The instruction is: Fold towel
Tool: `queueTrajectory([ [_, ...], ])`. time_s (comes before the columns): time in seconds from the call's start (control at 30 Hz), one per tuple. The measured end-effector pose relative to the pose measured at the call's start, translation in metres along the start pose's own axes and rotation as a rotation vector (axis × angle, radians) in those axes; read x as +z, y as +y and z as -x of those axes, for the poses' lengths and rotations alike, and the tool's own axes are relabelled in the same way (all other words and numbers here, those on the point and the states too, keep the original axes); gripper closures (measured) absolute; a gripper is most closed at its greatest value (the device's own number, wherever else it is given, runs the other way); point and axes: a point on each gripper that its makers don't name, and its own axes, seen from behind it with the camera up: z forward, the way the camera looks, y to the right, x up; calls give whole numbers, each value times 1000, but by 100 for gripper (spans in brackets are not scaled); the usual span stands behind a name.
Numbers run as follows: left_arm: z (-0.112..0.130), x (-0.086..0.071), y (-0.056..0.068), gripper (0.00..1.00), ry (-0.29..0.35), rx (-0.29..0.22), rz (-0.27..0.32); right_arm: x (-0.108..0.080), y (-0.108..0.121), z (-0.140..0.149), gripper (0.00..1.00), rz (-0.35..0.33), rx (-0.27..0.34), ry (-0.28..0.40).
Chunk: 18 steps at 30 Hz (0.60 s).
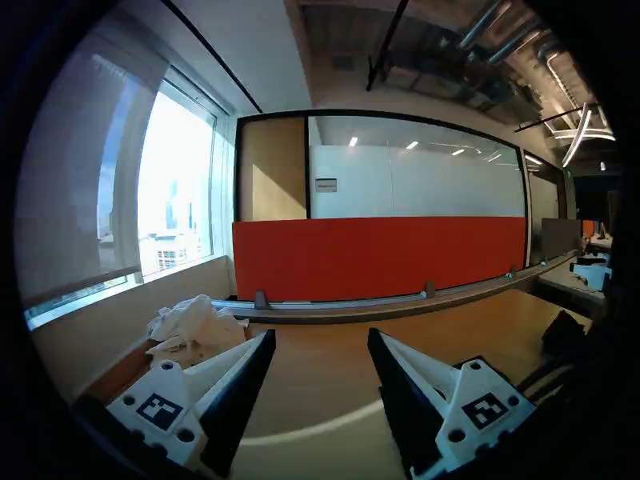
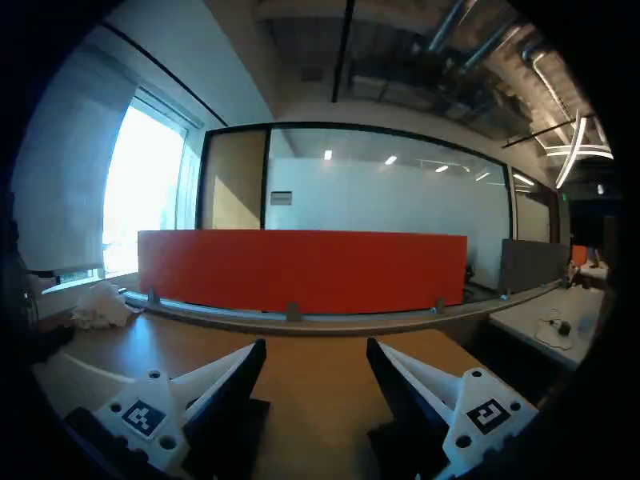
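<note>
Left gripper [image 1: 320, 336]: fingers spread wide with nothing between them, held low over the wooden desk [image 1: 320, 400].
Right gripper [image 2: 315, 344]: also spread apart and holding nothing, above the same desk top.
Towel [image 1: 196, 324]: a crumpled white heap at the desk's far left corner, under the window [image 1: 172, 200]. It lies just past the left gripper's left finger and well apart from the right gripper.
Backdrop: an orange divider panel [image 1: 376, 256] stands on a metal rail [image 1: 360, 308] along the desk's back edge, with a glass wall behind.
Obstacles: a dark object [image 1: 564, 332] sits at the desk's right edge, far from the towel.
Beyond: a white desk [image 2: 552, 312] to the right.
</note>
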Motion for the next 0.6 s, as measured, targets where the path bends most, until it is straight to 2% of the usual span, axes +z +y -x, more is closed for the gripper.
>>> queueTrajectory([
  [0.27,-29,-1,4,15,-30,-24,8,1,-1,-34,3,0,4,-8],
  [0.43,-35,-1,9,15,-51,-9,28,1,-6,-45,3,-16,-9,-21],
  [0.6,-33,-2,22,15,-91,26,84,0,-17,-42,3,-70,-46,-66],
])
